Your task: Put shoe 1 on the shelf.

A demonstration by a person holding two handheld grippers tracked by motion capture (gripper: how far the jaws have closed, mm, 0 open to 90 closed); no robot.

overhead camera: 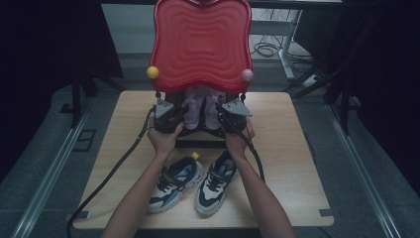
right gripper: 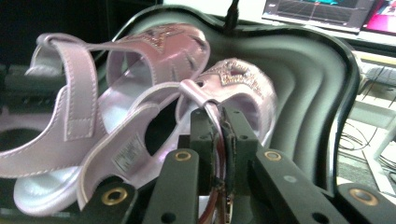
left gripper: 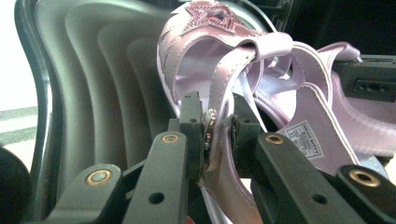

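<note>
Pink sandals (overhead camera: 200,110) are sitting in the open red case (overhead camera: 200,39) at the desk's (overhead camera: 292,163) far edge, each strap being pinched by left tongs (left gripper: 219,128) and right tongs (right gripper: 219,135), so lifting both evenly seems wise.

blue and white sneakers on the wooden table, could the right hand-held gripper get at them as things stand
Probably not right away: the right hand-held gripper is clamped on a strap of a pink sandal inside the open red case. The blue and white sneakers lie uncovered beside the forearms, so after letting go the way looks free.
</note>
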